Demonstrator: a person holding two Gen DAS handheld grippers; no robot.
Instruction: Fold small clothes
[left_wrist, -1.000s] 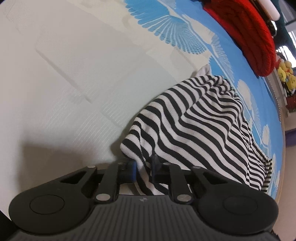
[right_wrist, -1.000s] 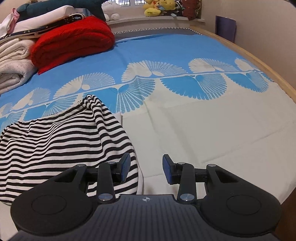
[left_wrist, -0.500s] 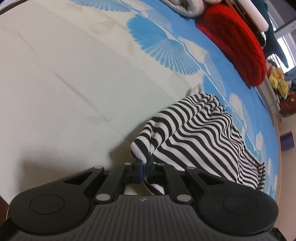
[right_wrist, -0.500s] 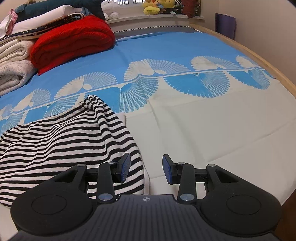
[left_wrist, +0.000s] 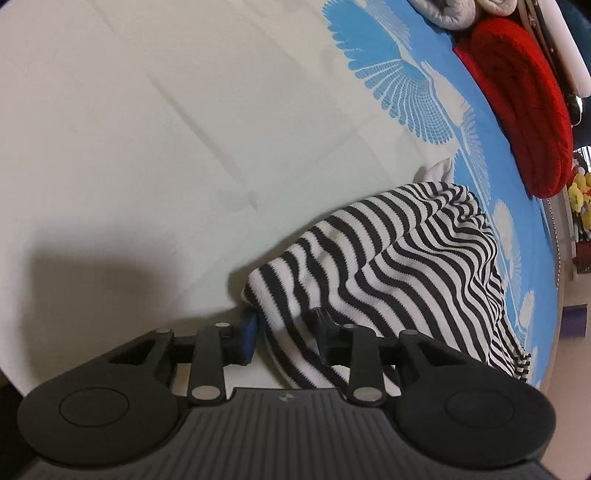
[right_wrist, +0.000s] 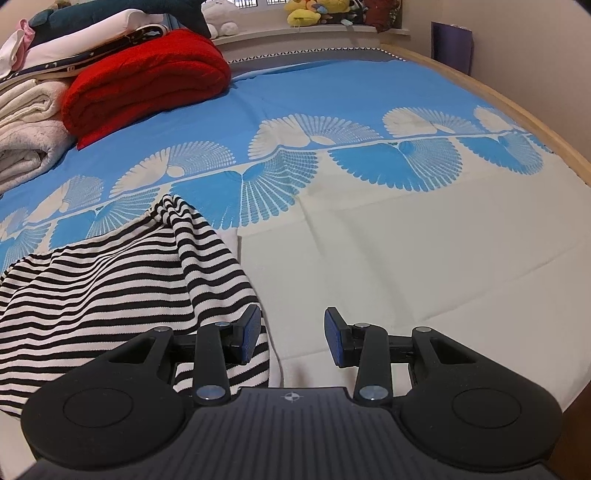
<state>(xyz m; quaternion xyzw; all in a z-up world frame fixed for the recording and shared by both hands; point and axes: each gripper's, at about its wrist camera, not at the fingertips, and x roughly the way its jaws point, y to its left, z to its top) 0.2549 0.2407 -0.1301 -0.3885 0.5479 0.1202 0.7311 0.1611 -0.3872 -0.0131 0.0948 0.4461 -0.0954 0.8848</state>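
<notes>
A black-and-white striped knit garment (left_wrist: 406, 258) lies rumpled on the bed, and the right wrist view shows it at the left (right_wrist: 110, 280). My left gripper (left_wrist: 286, 332) is at the garment's near corner. Its jaws are opening, and the cloth hangs loosely between them and drapes over the right finger. My right gripper (right_wrist: 291, 336) is open just right of the garment's edge. Its left finger sits over the striped hem, and only cream bedspread shows between its pads.
The bedspread (right_wrist: 406, 251) is cream near me and blue with fan patterns farther back. At the far left lie a folded red blanket (right_wrist: 147, 85) and white towels (right_wrist: 26, 122). Plush toys (right_wrist: 306, 9) line the headboard. A wooden bed edge (right_wrist: 517, 110) runs along the right.
Half a second ago the left jaws were pinched on the garment's corner. Now they stand apart and the corner has sagged. The left view has shifted sideways. The right gripper has not moved.
</notes>
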